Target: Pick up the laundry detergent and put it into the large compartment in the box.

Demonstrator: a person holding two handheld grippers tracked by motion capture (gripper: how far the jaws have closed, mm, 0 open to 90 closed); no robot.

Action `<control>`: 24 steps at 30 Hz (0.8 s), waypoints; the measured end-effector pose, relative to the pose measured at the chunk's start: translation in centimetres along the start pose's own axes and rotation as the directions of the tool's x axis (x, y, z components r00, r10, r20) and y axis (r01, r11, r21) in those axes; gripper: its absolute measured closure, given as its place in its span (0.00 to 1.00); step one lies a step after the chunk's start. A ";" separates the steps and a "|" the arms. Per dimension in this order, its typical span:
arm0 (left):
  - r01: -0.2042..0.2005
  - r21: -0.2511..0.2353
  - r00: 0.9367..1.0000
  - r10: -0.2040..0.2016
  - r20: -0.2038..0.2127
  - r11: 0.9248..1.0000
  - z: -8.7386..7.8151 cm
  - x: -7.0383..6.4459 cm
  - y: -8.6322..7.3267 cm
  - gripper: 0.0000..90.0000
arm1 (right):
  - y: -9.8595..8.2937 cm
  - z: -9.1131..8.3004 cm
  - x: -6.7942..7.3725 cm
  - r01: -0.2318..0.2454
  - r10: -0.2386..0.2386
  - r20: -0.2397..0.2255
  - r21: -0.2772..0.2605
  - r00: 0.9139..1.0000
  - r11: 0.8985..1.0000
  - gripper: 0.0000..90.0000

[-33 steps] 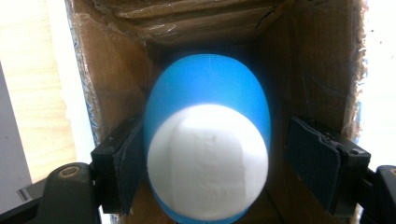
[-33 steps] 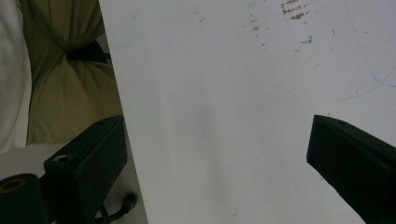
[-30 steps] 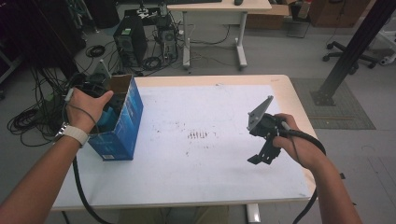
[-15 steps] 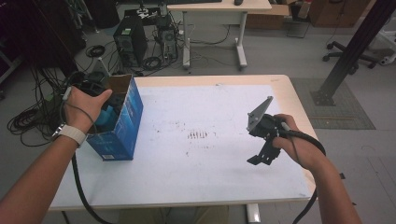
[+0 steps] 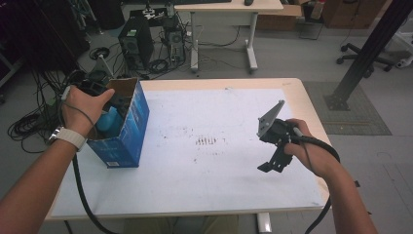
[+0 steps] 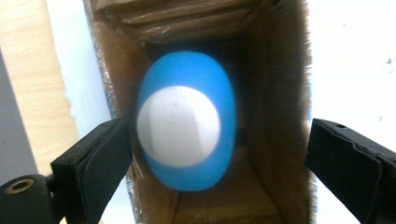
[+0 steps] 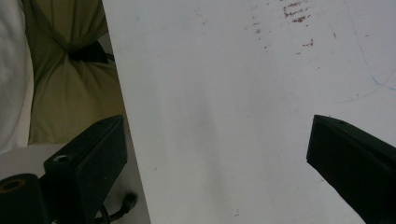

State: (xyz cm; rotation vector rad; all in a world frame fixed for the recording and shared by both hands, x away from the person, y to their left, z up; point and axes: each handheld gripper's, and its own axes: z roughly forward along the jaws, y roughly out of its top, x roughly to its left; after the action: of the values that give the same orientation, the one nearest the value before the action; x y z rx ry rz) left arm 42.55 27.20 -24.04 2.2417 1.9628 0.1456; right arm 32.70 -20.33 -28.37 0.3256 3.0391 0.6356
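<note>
Reaching left gripper (image 6: 210, 154), jaws spread wide, empty, into blue box (image 5: 127, 127) toward blue-white object (image 6: 187, 121); right gripper (image 5: 272, 146) idling wide, empty. Next: descending, straddling object.

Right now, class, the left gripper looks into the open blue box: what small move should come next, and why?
Probably ease the left gripper further down into the blue box. Its jaws stand wide open, short of the blue and white object inside, so closing now would grip nothing. The right gripper is open over the white table.
</note>
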 end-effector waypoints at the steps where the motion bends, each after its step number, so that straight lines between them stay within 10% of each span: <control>1: -0.001 0.004 1.000 0.001 0.003 1.000 -0.1 0.0 0.0 0.08 | 0.0 0.0 0.0 -0.001 0.001 0.000 0.000 1.000 1.000 0.06; 24: -0.057 -0.074 0.997 0.061 0.056 0.996 -4.6 0.0 0.4 0.07 | -0.3 -0.4 0.1 -0.007 0.007 0.006 -0.001 1.000 1.000 0.06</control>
State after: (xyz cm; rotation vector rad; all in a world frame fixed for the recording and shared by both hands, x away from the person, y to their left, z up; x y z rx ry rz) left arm 42.09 27.39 -19.44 2.2335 1.8330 0.1533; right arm 32.51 -20.70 -28.08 0.3372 3.0336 0.6356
